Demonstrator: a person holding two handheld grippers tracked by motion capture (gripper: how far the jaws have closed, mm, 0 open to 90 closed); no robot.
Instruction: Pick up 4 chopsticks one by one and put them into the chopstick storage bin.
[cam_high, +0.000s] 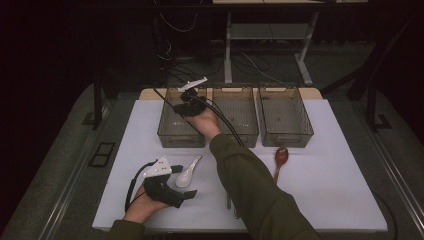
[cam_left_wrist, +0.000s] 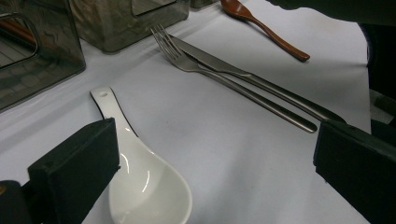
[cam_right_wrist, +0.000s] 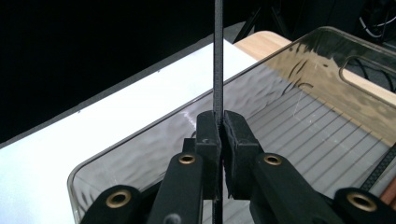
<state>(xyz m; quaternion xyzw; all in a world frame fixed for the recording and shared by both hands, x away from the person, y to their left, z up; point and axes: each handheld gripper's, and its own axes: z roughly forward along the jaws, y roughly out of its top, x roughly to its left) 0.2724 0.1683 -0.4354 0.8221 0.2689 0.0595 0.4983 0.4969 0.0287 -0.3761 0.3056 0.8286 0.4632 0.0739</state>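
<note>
My right gripper (cam_high: 187, 107) hangs over the left clear bin (cam_high: 170, 134). In the right gripper view its jaws (cam_right_wrist: 220, 122) are shut on a thin black stick (cam_right_wrist: 218, 56) that stands straight up above the ribbed bin floor (cam_right_wrist: 303, 140). My left gripper (cam_high: 186, 182) rests near the table's front left, open. Between its wide jaws (cam_left_wrist: 215, 154) lies a white ceramic spoon (cam_left_wrist: 140, 182), its bowl close to the left pad and not pressed by it. The same spoon (cam_high: 191, 169) shows in the high view.
Two more clear bins (cam_high: 235, 137) (cam_high: 286, 140) stand to the right of the first. A steel fork (cam_left_wrist: 233, 79) and knife (cam_left_wrist: 261, 77) lie side by side, partly under my right sleeve. A brown wooden spoon (cam_high: 280, 157) lies in front of the right bin.
</note>
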